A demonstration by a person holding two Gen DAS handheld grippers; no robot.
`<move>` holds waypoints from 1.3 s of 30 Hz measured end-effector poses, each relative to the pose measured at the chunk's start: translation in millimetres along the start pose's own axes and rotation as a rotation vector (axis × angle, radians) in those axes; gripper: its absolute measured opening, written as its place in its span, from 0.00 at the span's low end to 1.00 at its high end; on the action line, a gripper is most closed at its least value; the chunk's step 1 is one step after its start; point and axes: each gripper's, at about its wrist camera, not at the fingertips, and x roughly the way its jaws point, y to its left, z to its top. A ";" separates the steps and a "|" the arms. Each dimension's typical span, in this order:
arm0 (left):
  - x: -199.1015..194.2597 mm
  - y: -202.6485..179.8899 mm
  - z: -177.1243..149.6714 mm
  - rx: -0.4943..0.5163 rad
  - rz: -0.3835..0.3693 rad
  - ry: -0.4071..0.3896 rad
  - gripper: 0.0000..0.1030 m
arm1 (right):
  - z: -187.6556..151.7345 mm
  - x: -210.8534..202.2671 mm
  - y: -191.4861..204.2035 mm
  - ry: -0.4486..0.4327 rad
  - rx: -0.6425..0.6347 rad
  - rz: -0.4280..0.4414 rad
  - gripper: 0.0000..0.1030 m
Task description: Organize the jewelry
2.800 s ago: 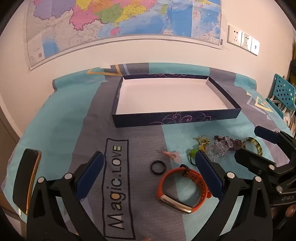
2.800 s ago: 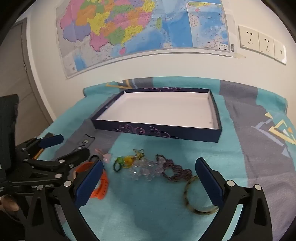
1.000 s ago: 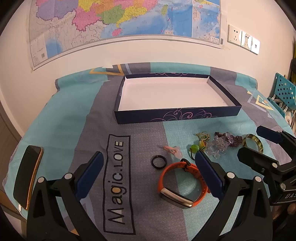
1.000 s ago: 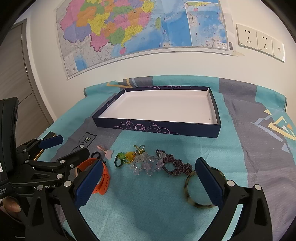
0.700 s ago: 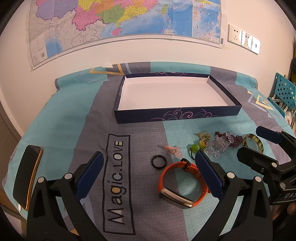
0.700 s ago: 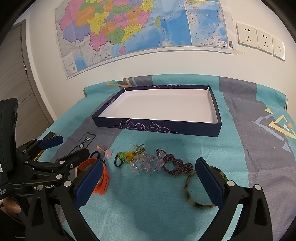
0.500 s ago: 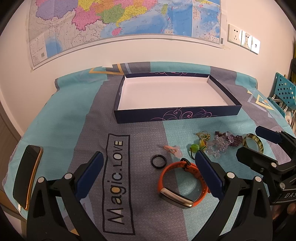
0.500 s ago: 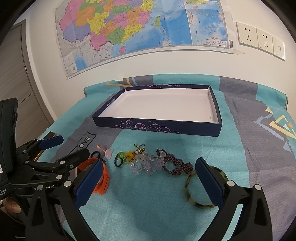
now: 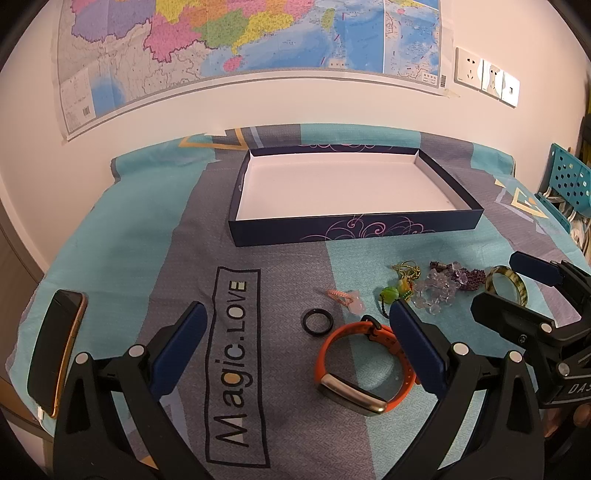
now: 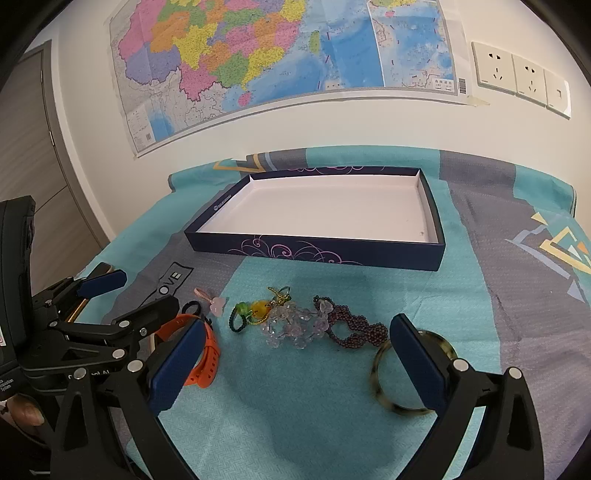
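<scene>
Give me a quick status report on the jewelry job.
Left gripper open, right gripper open, both empty. Jewelry, orange band included, all on cloth; box holds nothing. Path unobstructed.

In the right wrist view the right gripper's [image 10: 295, 356] near finger covers part of the tortoiseshell bangle [image 10: 378, 384], and the left gripper [image 10: 142, 293] hides most of the orange watch band [image 10: 208, 360] and the black ring [image 10: 192, 306]. The phone [image 9: 55, 350] is cut off at the surface's edge. The map's [image 9: 258, 33] lettering is too small to read, and its top is cropped.
</scene>
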 end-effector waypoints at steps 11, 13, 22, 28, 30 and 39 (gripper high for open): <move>-0.1 -2.7 -0.1 0.004 0.007 -0.001 0.94 | -0.7 1.9 0.8 0.004 0.004 0.006 0.93; -0.6 -2.7 -0.4 0.006 0.008 -0.001 0.94 | -0.6 2.0 0.8 0.003 0.004 0.006 0.93; -0.8 -2.7 -0.3 0.006 0.006 0.000 0.94 | -1.0 1.1 -2.1 0.002 0.018 0.014 0.93; -0.8 -2.7 0.4 0.011 -0.006 0.005 0.94 | -0.6 -1.3 -8.1 -0.001 0.026 0.012 0.93; -1.5 -0.9 0.1 0.015 -0.018 0.004 0.94 | -0.7 -2.1 -13.2 0.003 0.033 0.010 0.93; -0.7 11.0 -15.1 0.065 -0.135 0.047 0.94 | -14.8 -10.8 -57.5 0.053 0.100 -0.067 0.94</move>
